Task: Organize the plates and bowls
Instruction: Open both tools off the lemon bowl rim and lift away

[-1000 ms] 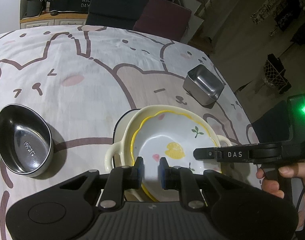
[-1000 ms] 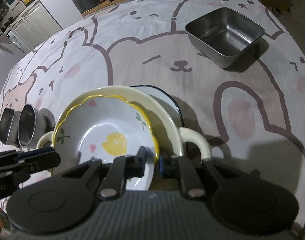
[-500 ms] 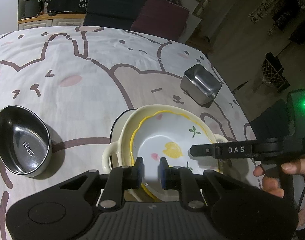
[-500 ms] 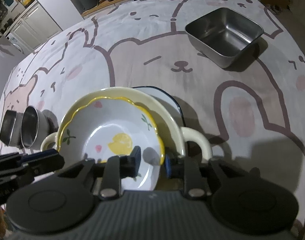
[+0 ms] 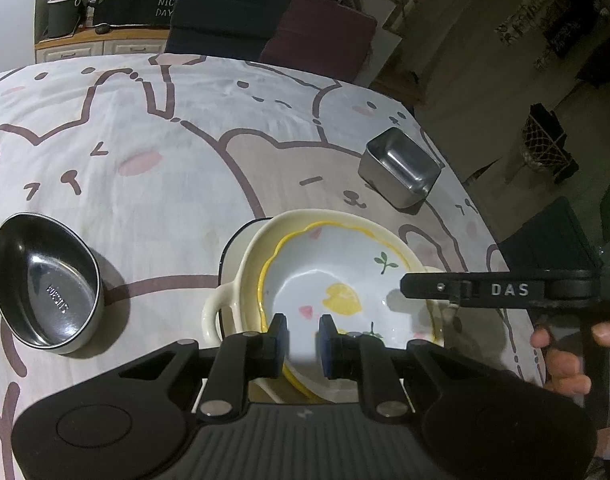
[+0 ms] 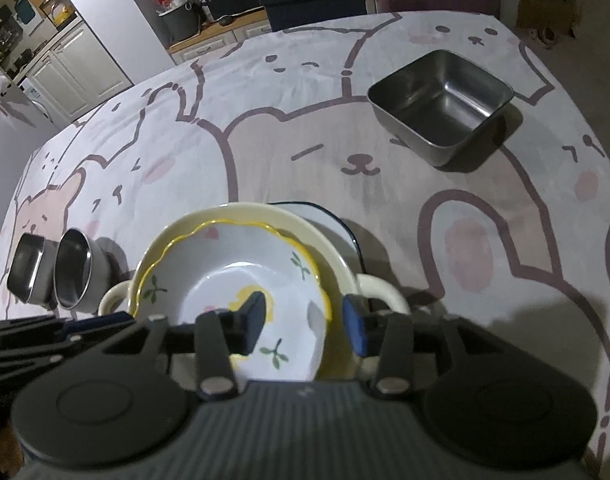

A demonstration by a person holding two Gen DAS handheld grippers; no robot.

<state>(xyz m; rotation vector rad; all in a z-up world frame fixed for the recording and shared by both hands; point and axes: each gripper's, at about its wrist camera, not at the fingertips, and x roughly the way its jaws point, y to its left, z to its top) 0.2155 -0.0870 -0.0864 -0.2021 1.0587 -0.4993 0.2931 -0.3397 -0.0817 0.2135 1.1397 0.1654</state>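
Observation:
A white bowl with a wavy yellow rim (image 5: 325, 276) (image 6: 233, 276) sits nested in a cream two-handled dish (image 5: 241, 276) (image 6: 337, 264), which rests on a dark-rimmed white plate (image 5: 235, 240) (image 6: 337, 228). My left gripper (image 5: 302, 340) hovers over the bowl's near rim with its jaws slightly apart, holding nothing. My right gripper (image 6: 303, 320) is open, its fingers straddling the bowl's right rim. It also shows in the left wrist view (image 5: 429, 286).
An oval steel dish (image 5: 45, 284) (image 6: 73, 268) lies left of the stack, with another steel container (image 6: 25, 268) beside it. A square steel container (image 5: 401, 168) (image 6: 441, 100) stands far right. The bear-print tablecloth (image 5: 145, 120) ends at the right edge; chairs stand behind.
My right gripper has opened its jaws and let go of the yellow-rimmed bowl, which now rests in the cream dish. My left gripper has stayed in place.

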